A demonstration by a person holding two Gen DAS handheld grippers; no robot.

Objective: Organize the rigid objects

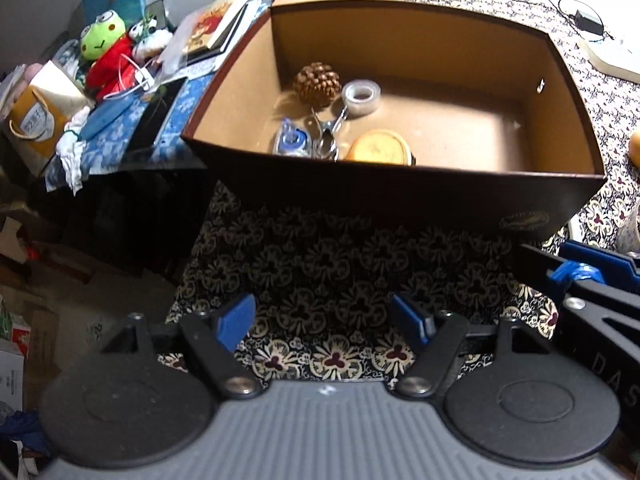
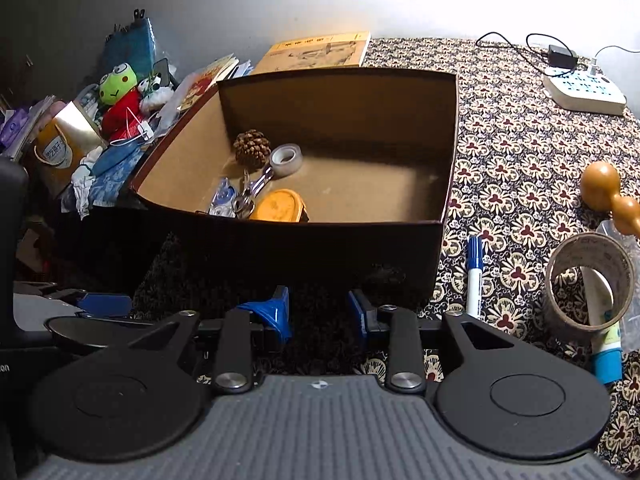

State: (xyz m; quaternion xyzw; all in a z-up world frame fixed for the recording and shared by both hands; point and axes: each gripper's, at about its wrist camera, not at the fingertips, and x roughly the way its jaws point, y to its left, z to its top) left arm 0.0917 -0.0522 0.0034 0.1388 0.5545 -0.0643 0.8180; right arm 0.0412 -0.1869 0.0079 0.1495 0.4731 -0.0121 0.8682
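While both wrist views looked into the open cardboard box [image 1: 400, 184] on the patterned bench [image 1: 320, 280], only the right wrist view took in the things lying to the box's right: a blue-capped marker [image 2: 475, 276] just beside the box's near right corner, a wide roll of brown packing tape [image 2: 590, 280] standing on edge, a tube [image 2: 602, 332] seen through that roll, a tan gourd [image 2: 608, 194] farther back, and a white power strip [image 2: 584, 90] at the far right. The left wrist view showed the gourd only as an orange sliver at its right edge, and the marker not at all.

Inside the box, in its left part, sat a pine cone [image 1: 318, 82], a clear tape roll [image 1: 362, 96], a metal clip [image 1: 328, 136], a blue-and-white correction tape dispenser [image 1: 292, 140] and a round yellow lid [image 1: 380, 148], grouped close together.

The left tongs [image 1: 324, 318] stood wide apart, holding and touching nothing, above the bench near the box's front wall. The right tongs [image 2: 320, 312] were parted more narrowly, also gripping nothing.

The box's near wall cut off the lower edges of the lid, clip and dispenser. A frog plush [image 2: 118, 96] sat amid clutter at far left, where much was too jumbled to make out.
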